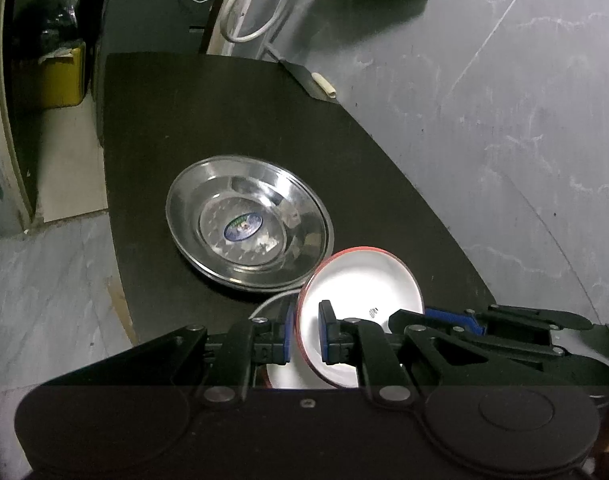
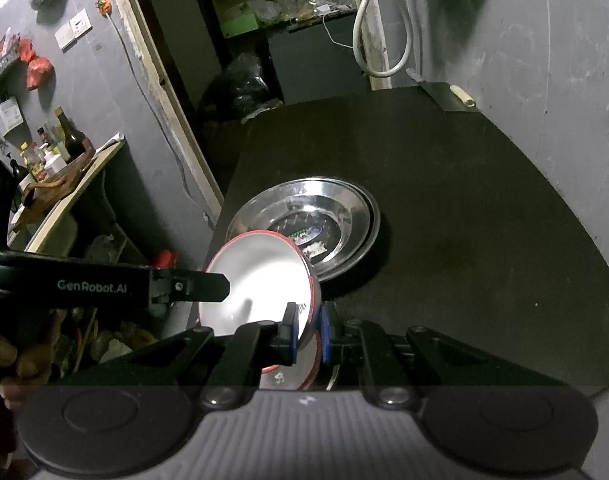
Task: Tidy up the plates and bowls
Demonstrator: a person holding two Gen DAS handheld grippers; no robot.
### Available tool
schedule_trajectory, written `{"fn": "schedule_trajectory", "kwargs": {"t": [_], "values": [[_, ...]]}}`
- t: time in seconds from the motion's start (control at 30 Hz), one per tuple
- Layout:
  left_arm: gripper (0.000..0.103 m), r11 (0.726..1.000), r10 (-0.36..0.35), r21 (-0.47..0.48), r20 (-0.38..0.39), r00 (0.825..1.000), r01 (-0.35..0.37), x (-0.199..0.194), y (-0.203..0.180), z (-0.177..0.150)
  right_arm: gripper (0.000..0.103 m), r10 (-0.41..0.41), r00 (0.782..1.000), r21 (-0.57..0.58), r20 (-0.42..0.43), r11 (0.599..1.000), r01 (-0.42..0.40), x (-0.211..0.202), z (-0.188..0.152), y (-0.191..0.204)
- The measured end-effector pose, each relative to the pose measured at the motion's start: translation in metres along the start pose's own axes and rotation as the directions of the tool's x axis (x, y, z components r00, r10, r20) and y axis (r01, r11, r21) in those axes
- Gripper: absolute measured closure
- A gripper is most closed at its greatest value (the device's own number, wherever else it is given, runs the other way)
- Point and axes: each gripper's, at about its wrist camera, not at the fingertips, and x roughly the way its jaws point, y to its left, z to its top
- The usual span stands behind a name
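A white bowl with a red rim point(image 1: 360, 284) is held tilted above the dark table, near its front edge. My left gripper point(image 1: 306, 332) is shut on the bowl's left rim. My right gripper point(image 2: 307, 330) is shut on the same bowl point(image 2: 260, 284) at its right rim. The left gripper also shows in the right wrist view point(image 2: 208, 286), and the right gripper in the left wrist view point(image 1: 456, 320). A stack of steel plates point(image 1: 246, 222) lies flat just beyond the bowl; it also shows in the right wrist view point(image 2: 336, 216). Another white dish point(image 1: 292, 376) lies under the bowl, mostly hidden.
The dark table point(image 1: 208, 112) runs along a grey wall point(image 1: 504, 100) on the right. A small white roll point(image 1: 324, 84) lies at the far corner. Left of the table is a drop to the floor, with a yellow bin point(image 1: 60, 76) and a cluttered shelf point(image 2: 52, 168).
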Motion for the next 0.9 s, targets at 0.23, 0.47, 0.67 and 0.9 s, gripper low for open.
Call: {"fn": "schedule_trajectory", "kwargs": {"t": [0.23,0.47,0.67,0.9], "values": [[0.091,1.000,0.004,0.004,-0.014,1.000,-0.004,-0.001,0.002,-0.005,0.090,0.000,1.000,0.001,-0.016,1.000,0.000,0.002,-0.004,0.002],[0.090,1.000,0.017,0.007,-0.036,0.999,-0.017,-0.001,0.002,-0.008,0.090,0.006,0.999,-0.009,-0.050,1.000,-0.007,0.005,-0.011,0.006],[0.089,1.000,0.024,0.009,-0.058,0.998,-0.024,0.001,0.003,-0.013,0.090,0.005,0.998,-0.007,-0.066,1.000,-0.006,0.007,-0.014,0.008],[0.089,1.000,0.029,0.014,-0.072,0.997,-0.028,0.003,0.000,-0.014,0.090,0.005,0.997,-0.004,-0.076,1.000,-0.005,0.008,-0.014,0.007]]}}
